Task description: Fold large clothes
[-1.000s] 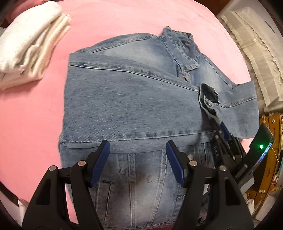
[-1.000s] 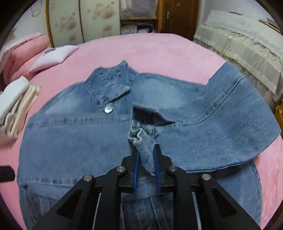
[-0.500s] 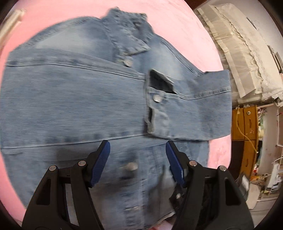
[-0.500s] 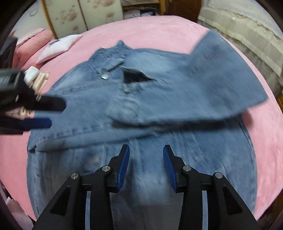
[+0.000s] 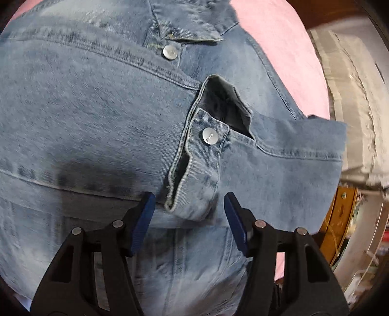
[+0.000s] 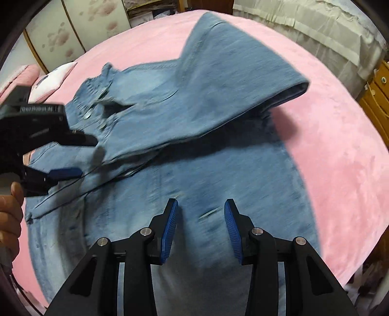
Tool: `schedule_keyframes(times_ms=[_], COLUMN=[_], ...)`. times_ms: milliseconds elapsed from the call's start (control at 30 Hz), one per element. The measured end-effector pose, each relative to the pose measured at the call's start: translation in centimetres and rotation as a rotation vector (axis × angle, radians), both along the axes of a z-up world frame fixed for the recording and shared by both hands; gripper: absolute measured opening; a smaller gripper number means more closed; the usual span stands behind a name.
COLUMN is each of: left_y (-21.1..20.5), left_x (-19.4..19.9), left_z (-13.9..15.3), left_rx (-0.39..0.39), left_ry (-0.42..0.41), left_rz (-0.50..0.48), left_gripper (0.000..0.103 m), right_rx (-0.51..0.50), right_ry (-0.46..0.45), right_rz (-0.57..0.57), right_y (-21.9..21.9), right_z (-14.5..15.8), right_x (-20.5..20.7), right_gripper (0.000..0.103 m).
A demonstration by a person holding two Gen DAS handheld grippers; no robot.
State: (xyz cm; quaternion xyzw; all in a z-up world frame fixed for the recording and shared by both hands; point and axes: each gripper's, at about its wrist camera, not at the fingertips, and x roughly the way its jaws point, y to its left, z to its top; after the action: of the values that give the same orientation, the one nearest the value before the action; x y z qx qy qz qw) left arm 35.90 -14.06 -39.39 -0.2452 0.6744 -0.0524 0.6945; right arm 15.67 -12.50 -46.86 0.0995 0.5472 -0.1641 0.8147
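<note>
since a second ago the right claw point(image 6: 200, 216) has let go of the sleeve cuff point(image 5: 194, 175) it was pinching and has drawn back toward the lower body of the denim jacket point(image 6: 206, 150); the cuff now lies flat across the jacket's front. the left claw point(image 5: 189, 209) has come in close over that cuff, so the white folded towels seen earlier are out of its view

the jacket lies spread on the pink bed point(image 6: 340, 150), collar point(image 5: 184, 21) at the far end, with both sleeves folded inward over the chest. the right-side sleeve point(image 6: 231, 80) crosses the body on a slant, its fold edge lifted a little off the cloth beneath. a metal button point(image 5: 210, 136) shows on the cuff and another point(image 5: 170, 52) just under the collar

the left claw's jaws are spread and have just been closing a little; the tip of the cuff sits between its blue pads point(image 5: 143, 218) but neither pad presses on it. the right claw's jaws are spread with nothing gripped, only jacket cloth below them; they have opened within the last second. in the right wrist view the left claw point(image 6: 80, 158) appears at the left edge, held by a hand point(image 6: 9, 214), hovering over the cuff

a cream-covered bed point(image 6: 316, 26) stands beyond the pink one
</note>
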Motion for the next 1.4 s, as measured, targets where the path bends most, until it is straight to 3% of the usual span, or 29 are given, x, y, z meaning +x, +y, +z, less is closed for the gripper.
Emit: schedule_keyframes(times_ms=[167, 267, 300, 333, 400, 567, 700, 900, 1067, 1333, 1400], left_y=[-2.4, -4.2, -4.6, -5.0, -5.9, -8.9, -8.2, -4.0, 1.3, 6.9, 8.0], left_x=[0.3, 0.7, 1.0, 1.1, 1.4, 3.1, 5.3, 6.8, 6.8, 3.0, 1.6], left_z=[-0.4, -0.2, -0.1, 0.0, 1.0, 7.4, 13.3, 19.3, 19.0, 11.4, 9.0], left_rx=[0.111, 0.146, 0.132, 0.118, 0.123, 0.167, 0.157, 0.207, 0.283, 0.398, 0.414], left_ry=[-0.022, -0.052, -0.056, -0.061, -0.087, -0.358, -0.531, -0.677, -0.634, -0.441, -0.389], left_rz=[0.056, 0.059, 0.064, 0.083, 0.117, 0.081, 0.119, 0.203, 0.258, 0.349, 0.372], left_gripper=[0.047, 0.028, 0.015, 0.010, 0.009, 0.007, 0.005, 0.005, 0.003, 0.003, 0.003], right_rx=[-0.056, -0.060, -0.064, -0.072, -0.094, -0.081, -0.109, -0.116, -0.120, -0.198, -0.194], right_ry=[0.022, 0.032, 0.031, 0.028, 0.029, 0.024, 0.033, -0.027, -0.042, -0.068, -0.086], right_rz=[0.008, 0.008, 0.013, 0.027, 0.052, 0.113, 0.162, 0.181, 0.261, 0.349, 0.365], right_y=[-6.0, -9.7, -10.7, -11.7, -13.6, -17.1, -18.3, -20.9, -22.2, -24.4, -24.3], right_z=[-0.3, -0.8, -1.0, -1.3, -1.7, -2.6, -3.3, -2.7, -2.8, -2.5, -2.5], right_x=[0.9, 1.6, 1.8, 2.8, 3.4, 5.7, 6.7, 6.9, 8.6, 9.9, 9.7], right_gripper=[0.040, 0.046, 0.051, 0.053, 0.054, 0.054, 0.054, 0.054, 0.054, 0.054, 0.045])
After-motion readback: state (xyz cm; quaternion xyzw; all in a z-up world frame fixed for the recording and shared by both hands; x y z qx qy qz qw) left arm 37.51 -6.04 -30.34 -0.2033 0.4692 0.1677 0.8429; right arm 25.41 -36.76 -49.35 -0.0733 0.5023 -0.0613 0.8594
